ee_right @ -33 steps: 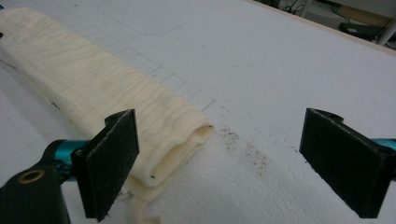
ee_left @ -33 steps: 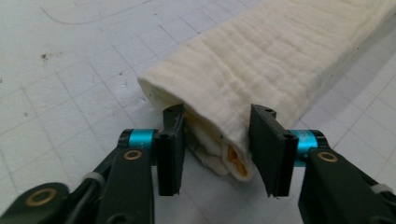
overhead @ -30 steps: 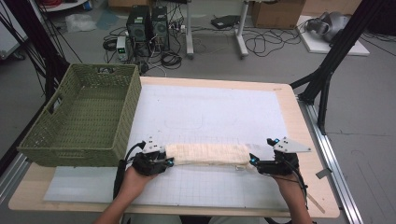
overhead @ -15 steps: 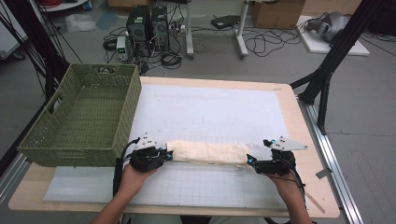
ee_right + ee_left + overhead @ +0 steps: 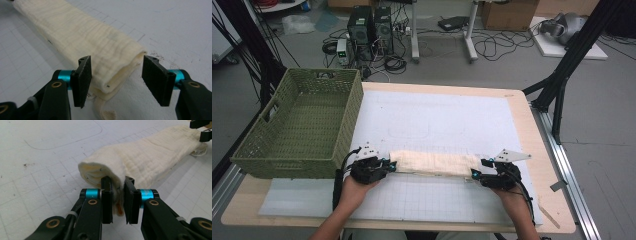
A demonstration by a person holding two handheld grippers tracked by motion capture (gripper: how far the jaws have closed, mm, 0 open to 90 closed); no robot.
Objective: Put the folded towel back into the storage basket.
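a green woven basket [image 5: 299, 127] is sitting at the left edge of the wooden table [image 5: 542, 150], its near wall just beside the left gripper [image 5: 388, 165]. a white gridded mat [image 5: 437, 120] is covering most of the tabletop.

the left hand [image 5: 352, 192] is coming in from the bottom and holding the left gripper at the left end of a folded cream cloth [image 5: 432, 163]. in the left gripper view its two black jaws are standing narrow and pinching a bunched edge of the cloth [image 5: 140, 157] between the pads, with the fabric bulging up behind them.

the cloth is lying on the mat as a long, flattened roll running crosswise, near the front of the table, stretching between the two grippers.

at its right end the right gripper [image 5: 476, 175] is resting low on the mat, held by the right hand [image 5: 512, 197]. its jaws have just been closing, and in the right gripper view they are standing partly apart with the end of the cloth [image 5: 100, 50] between them: the left pad is lying against the fabric's side, while the right pad is sitting clear of it with a gap showing. a loose strip of cloth is curling out below that end.
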